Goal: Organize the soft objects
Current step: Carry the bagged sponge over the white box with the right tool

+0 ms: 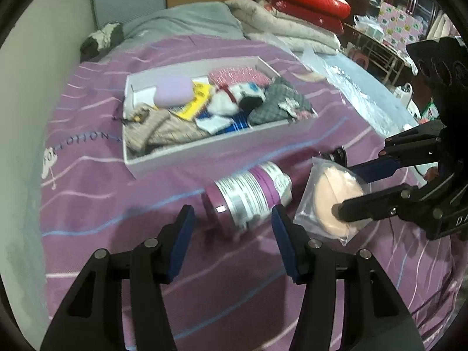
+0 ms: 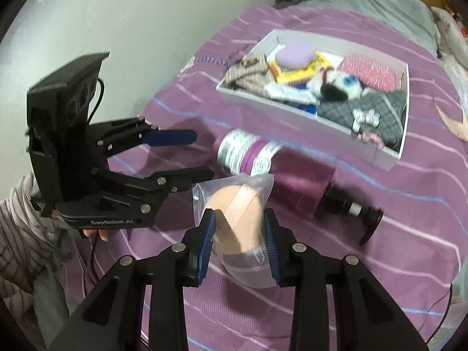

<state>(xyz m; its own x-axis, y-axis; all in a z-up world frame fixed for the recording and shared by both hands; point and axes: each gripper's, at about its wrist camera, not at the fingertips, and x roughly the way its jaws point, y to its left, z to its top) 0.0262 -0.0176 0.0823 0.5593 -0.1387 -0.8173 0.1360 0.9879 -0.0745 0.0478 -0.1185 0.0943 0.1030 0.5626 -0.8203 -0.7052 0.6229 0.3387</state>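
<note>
My right gripper (image 2: 238, 219) is shut on a peach powder puff in a clear plastic bag (image 2: 234, 204), held above the purple bedspread; it also shows in the left wrist view (image 1: 330, 196) with the right gripper (image 1: 336, 181) around it. My left gripper (image 1: 232, 215) is open and empty, just in front of a purple-and-silver bottle (image 1: 248, 193) lying on its side. The left gripper also shows in the right wrist view (image 2: 201, 153), to the left of the puff. A white box (image 1: 187, 152) holding soft items, such as a lilac sponge (image 1: 172, 90) and cloths, stands farther back.
The bottle (image 2: 248, 155) has a black pump head (image 2: 356, 210) pointing right. Folded quilts and red pillows (image 1: 307, 8) lie at the head of the bed. A wall runs along the bed's left side (image 1: 38, 58). A clear plastic sheet (image 1: 359, 93) lies at the bed's right edge.
</note>
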